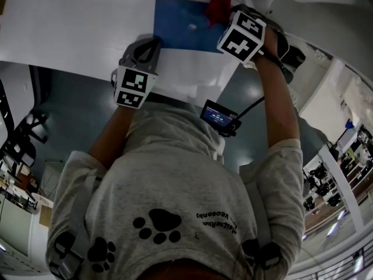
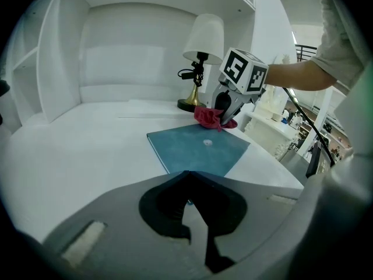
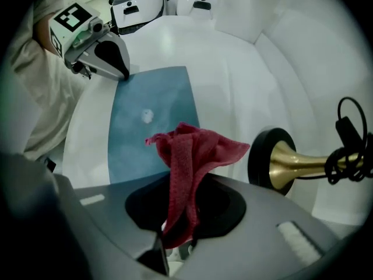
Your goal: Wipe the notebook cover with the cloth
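Note:
A blue notebook (image 1: 183, 25) (image 2: 198, 147) (image 3: 154, 115) lies flat on the white table (image 1: 70, 28), with a small white spot (image 3: 147, 116) on its cover. My right gripper (image 3: 175, 247) (image 1: 226, 15) is shut on a red cloth (image 3: 192, 156) (image 1: 220, 6) (image 2: 208, 117). The cloth bunches out of the jaws over the notebook's far edge. My left gripper (image 1: 155, 41) (image 2: 195, 220) (image 3: 119, 72) is shut, its dark tips down on the notebook's near corner.
A lamp with a white shade (image 2: 204, 37) and a brass base (image 3: 280, 162) stands just beyond the cloth, its black cable (image 3: 349, 139) beside it. White shelf walls (image 2: 58, 69) close the back and left. The table's front edge (image 1: 192, 83) runs close to my body.

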`<state>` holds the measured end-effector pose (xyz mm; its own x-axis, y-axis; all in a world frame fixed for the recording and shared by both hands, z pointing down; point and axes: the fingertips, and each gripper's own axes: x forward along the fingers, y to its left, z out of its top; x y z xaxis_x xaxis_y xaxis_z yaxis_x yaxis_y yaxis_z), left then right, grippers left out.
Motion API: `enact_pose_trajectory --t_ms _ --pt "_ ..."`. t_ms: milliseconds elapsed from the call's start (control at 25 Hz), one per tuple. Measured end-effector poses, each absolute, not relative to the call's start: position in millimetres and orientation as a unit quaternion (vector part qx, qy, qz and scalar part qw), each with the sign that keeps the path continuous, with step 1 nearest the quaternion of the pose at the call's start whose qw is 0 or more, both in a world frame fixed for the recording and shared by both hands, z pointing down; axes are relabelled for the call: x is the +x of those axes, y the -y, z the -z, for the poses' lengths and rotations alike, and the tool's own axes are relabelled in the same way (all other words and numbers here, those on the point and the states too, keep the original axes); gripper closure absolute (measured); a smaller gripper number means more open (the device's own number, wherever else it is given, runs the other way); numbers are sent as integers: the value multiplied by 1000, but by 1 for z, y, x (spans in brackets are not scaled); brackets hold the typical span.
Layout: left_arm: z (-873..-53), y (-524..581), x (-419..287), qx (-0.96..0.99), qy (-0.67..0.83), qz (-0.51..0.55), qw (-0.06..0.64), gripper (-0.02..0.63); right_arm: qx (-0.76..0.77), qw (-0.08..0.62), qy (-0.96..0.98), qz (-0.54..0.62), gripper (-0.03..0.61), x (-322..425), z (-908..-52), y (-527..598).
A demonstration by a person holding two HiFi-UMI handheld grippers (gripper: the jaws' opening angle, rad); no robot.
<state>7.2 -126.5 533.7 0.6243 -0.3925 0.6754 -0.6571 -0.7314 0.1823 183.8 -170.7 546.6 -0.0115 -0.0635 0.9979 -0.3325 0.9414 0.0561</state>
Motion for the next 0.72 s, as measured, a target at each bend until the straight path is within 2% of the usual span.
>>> enact_pose_trajectory --t_ms 520,720 --pt "-538 129 13 878 293 -316 207 614 167 749 627 -131 500 249 -556 138" --pt "-538 127 16 879 291 -317 204 614 197 730 640 -137 500 246 -532 130"
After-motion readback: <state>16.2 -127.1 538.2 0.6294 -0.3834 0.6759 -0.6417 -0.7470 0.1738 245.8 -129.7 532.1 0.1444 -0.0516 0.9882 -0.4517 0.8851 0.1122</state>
